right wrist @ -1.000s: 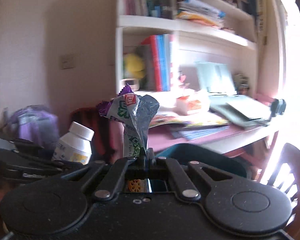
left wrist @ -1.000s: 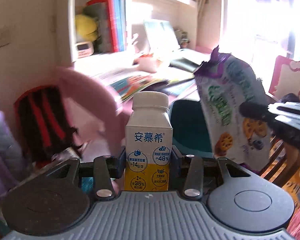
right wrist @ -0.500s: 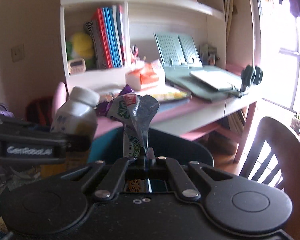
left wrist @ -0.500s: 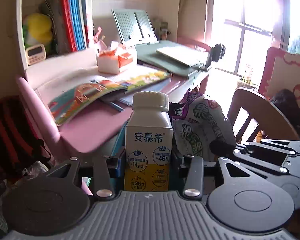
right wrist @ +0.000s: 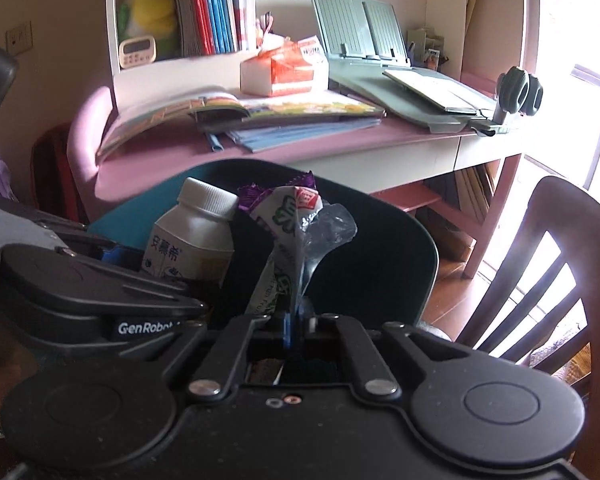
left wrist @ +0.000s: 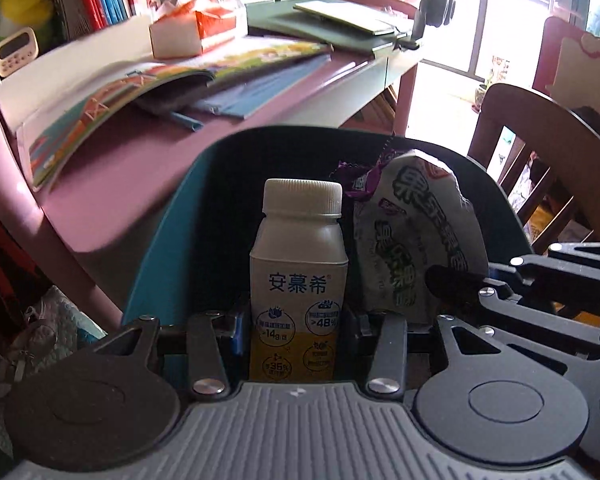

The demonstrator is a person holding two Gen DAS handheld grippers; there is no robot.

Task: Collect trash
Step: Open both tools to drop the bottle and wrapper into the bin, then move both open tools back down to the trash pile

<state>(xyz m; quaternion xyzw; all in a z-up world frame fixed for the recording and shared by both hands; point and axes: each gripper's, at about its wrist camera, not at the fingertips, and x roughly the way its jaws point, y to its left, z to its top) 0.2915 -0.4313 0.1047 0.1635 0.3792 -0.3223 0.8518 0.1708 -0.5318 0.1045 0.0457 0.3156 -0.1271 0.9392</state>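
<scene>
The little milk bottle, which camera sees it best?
The left wrist view: the milk bottle stands front-on in the left tool, label readable. The right wrist view shows it tilted, partly behind that tool.

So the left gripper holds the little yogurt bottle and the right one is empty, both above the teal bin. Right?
Not quite: the right gripper isn't empty. The right wrist view shows its jaws pinching a snack wrapper. The left gripper does hold the yogurt bottle, both above the teal bin.
</scene>
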